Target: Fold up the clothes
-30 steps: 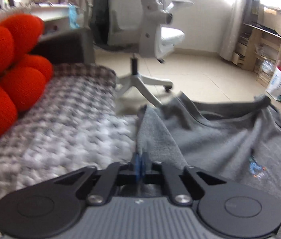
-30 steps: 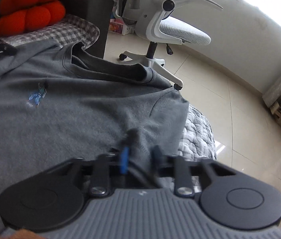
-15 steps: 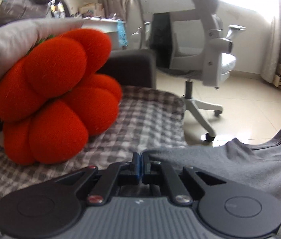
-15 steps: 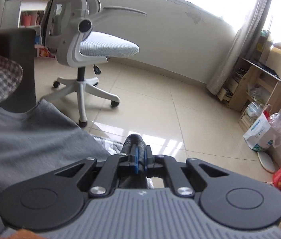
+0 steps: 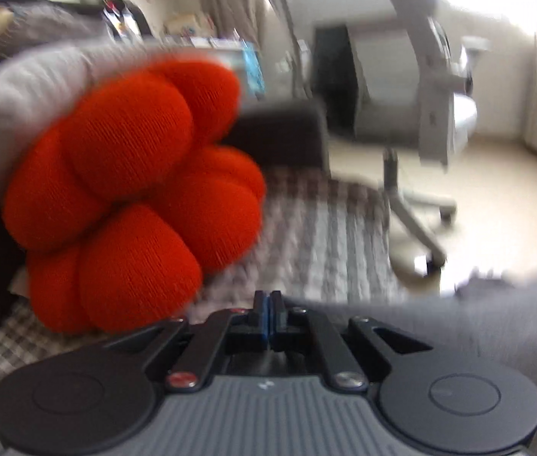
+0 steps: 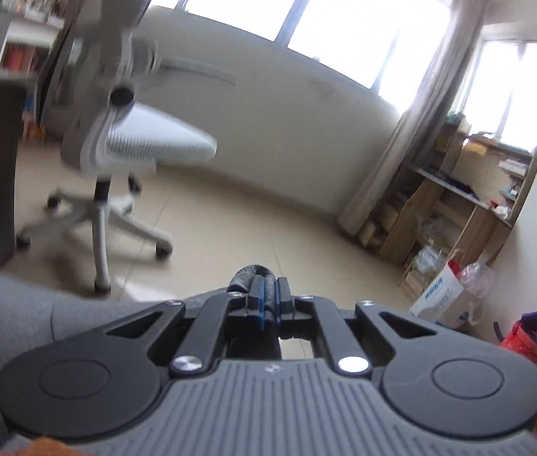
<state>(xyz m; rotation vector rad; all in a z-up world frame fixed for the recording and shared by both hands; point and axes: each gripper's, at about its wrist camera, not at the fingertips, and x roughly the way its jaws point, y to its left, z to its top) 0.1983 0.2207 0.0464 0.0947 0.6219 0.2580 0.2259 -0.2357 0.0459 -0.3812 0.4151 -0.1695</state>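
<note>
L gripper pinched closed, hold unclear | R gripper clamps grey knit sweatshirt edge | vs 1 s ago: both raised, red knotted cushion nearer L → garment lifted for fold

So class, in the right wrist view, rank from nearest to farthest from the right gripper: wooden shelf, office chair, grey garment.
1. grey garment, a fold pinched in the right gripper, spreading left.
2. office chair, on the floor, ahead left.
3. wooden shelf, against the far right wall.

An orange knotted cushion sits near left on the checked bedcover; a white office chair stands far.
</note>
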